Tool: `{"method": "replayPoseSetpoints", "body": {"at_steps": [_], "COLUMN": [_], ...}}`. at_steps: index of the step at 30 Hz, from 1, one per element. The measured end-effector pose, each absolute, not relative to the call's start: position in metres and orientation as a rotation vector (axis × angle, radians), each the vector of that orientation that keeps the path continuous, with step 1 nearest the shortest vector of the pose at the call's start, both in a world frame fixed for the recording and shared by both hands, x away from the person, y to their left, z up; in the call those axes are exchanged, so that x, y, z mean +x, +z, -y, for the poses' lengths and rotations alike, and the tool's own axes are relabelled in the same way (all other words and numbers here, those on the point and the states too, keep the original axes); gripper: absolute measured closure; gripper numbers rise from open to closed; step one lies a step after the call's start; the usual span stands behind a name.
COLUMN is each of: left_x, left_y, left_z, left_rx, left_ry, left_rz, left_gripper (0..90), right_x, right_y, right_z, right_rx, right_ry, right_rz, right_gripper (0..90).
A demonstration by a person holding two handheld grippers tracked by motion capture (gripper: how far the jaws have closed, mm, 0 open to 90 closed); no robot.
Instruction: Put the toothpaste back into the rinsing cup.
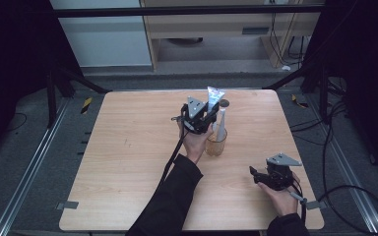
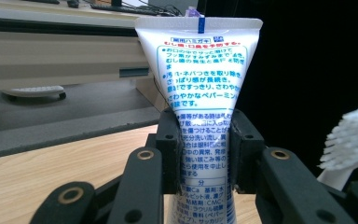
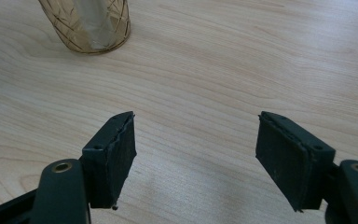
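Wooden table (image 1: 128, 162); Japanese-lettered toothpaste tube (image 2: 200, 93) (gripper-pinched (image 2: 204, 154))

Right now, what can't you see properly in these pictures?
- Toothpaste tube: the left gripper view's bottom edge cuts off its lower end; the left gripper covers its sides.
- Toothbrush: the right edge crops its head, a jaw hides its handle.
- Amber cup: the right gripper view's top edge hides its rim.
- Small dark round thing in the high view: too small to identify.
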State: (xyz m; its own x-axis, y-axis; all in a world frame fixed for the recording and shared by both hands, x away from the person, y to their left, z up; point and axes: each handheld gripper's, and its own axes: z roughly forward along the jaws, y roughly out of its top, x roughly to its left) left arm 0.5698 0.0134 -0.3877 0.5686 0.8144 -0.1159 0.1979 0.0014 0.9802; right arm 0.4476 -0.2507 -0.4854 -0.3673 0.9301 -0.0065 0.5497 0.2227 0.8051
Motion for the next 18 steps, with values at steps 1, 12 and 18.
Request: {"method": "replayPoseSetpoints", "body": {"at_steps": [1,12,18], "left_x": [0.570,0.572,0.571], "left_y": [-0.389,-0.400,-0.408], "left_z": [-0.012,-0.007,-0.008], "left_rx": [1.532,1.551,1.561], "left_ry": [0.601,0.582,0.569], "left_rz": [-0.894,-0.889,-0.889], "left_gripper": [68.6,68.6,68.4], "right_x": [0.448,0.447,0.448], "right_y": [-0.486,-0.485,-0.486], "right_z": [0.251,0.251,0.251], "right_rx": [1.358,1.365,1.350], "right_ry": [1.007,1.009,1.006], "right_rz": [-2.004,-2.006,-2.010], "right_gripper": [28.6,28.7,28.7]}}
